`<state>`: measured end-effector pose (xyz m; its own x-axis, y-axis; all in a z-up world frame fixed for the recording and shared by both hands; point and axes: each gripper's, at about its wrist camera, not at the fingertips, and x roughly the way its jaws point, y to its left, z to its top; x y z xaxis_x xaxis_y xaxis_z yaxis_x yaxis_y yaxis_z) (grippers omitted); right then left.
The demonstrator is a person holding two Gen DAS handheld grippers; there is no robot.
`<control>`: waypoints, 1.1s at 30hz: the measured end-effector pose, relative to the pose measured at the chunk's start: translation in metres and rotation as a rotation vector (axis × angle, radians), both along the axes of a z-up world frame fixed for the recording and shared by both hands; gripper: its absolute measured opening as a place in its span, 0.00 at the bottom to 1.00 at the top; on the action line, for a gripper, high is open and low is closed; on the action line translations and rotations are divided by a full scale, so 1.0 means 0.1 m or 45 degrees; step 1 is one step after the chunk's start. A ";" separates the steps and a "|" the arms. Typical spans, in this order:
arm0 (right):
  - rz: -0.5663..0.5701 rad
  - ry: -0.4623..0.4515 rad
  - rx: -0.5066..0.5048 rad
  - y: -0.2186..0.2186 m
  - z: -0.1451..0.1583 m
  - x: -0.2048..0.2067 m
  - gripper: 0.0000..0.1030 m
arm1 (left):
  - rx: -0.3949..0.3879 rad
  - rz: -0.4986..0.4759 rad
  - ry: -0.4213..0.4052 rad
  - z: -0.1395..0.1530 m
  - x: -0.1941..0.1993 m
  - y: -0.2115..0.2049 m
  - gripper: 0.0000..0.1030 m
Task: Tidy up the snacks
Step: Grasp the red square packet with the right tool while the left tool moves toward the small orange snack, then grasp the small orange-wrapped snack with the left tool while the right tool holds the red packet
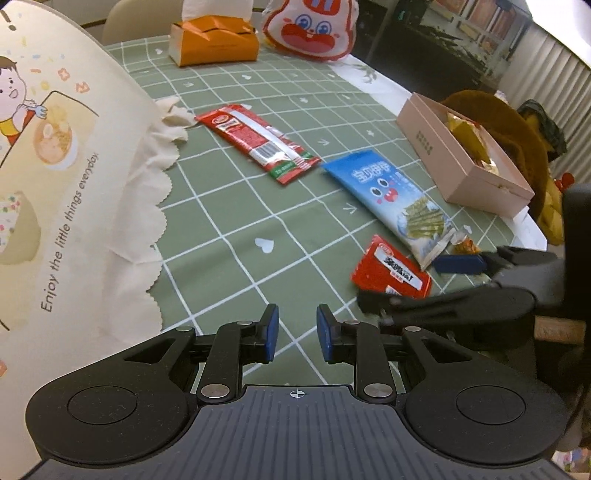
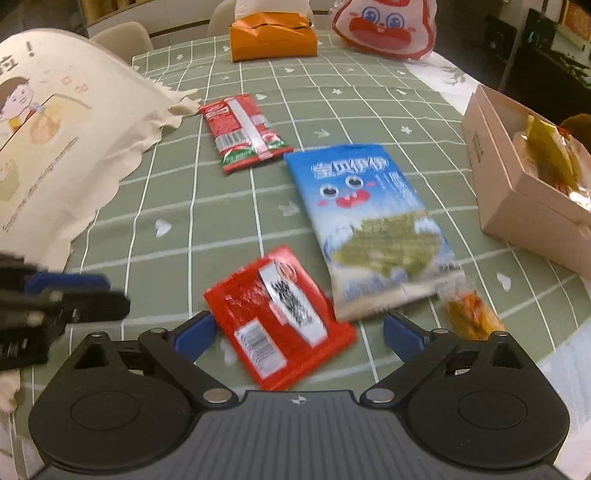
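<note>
Several snack packs lie on the green checked tablecloth. A small red packet [image 2: 280, 321] [image 1: 391, 269] lies between the open fingers of my right gripper [image 2: 299, 332], low over the table. A blue seaweed pack [image 2: 369, 221] [image 1: 391, 199] lies just beyond it, and a long red pack [image 2: 243, 133] [image 1: 258, 142] farther back. A small orange snack [image 2: 472, 314] sits by the right fingertip. A pink box [image 2: 524, 192] [image 1: 465, 155] holding snacks stands at the right. My left gripper [image 1: 297, 338] is open and empty over bare cloth; it shows in the right wrist view [image 2: 74, 295] at the left.
A cream printed cloth bag [image 1: 66, 184] [image 2: 55, 129] lies at the left. An orange tissue box [image 1: 214, 44] [image 2: 273, 37] and a white and red cartoon bag [image 1: 310, 29] [image 2: 384, 26] stand at the far edge. The table edge runs behind the pink box.
</note>
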<state>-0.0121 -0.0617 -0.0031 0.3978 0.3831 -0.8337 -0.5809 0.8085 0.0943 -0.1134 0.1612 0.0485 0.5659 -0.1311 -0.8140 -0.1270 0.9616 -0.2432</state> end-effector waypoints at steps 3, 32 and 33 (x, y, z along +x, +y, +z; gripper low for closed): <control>-0.013 -0.006 0.004 0.04 0.02 0.03 0.85 | -0.008 0.008 0.003 -0.01 0.00 0.01 0.25; -0.473 -0.079 -0.065 -1.50 0.02 0.62 0.57 | -0.114 -0.218 0.020 -0.09 0.50 -0.90 0.25; -0.466 -0.073 -0.071 -1.47 -0.02 0.63 0.57 | -0.125 -0.217 0.022 -0.09 0.52 -0.92 0.25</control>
